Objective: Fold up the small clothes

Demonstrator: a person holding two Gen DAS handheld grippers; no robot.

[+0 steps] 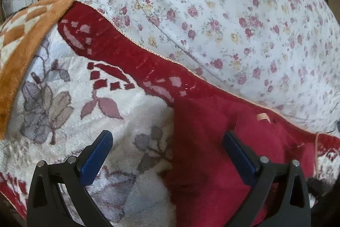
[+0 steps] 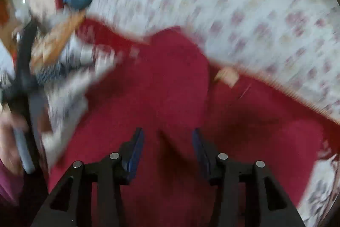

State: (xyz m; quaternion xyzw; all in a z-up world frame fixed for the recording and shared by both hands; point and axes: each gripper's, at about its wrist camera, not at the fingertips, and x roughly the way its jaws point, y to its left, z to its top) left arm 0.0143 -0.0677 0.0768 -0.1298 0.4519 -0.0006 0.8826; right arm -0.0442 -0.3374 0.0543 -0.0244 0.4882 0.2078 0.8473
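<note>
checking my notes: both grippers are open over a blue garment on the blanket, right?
Not blue. The garment is red, as the left wrist view shows. Both the left gripper and right gripper are open over it, on the blanket.

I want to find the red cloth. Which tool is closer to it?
Right. The right tool is over the red cloth, fingers astride a fold. The left tool straddles its edge, half over the blanket.

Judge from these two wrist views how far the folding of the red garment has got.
Done: nothing clearly; the dark red fleece garment lies spread on the white and red flowered plush blanket. In hand: the right gripper is open over a raised fold of it, though that view is blurred; the left gripper is open, holding nothing. Left: the folding itself.
</note>
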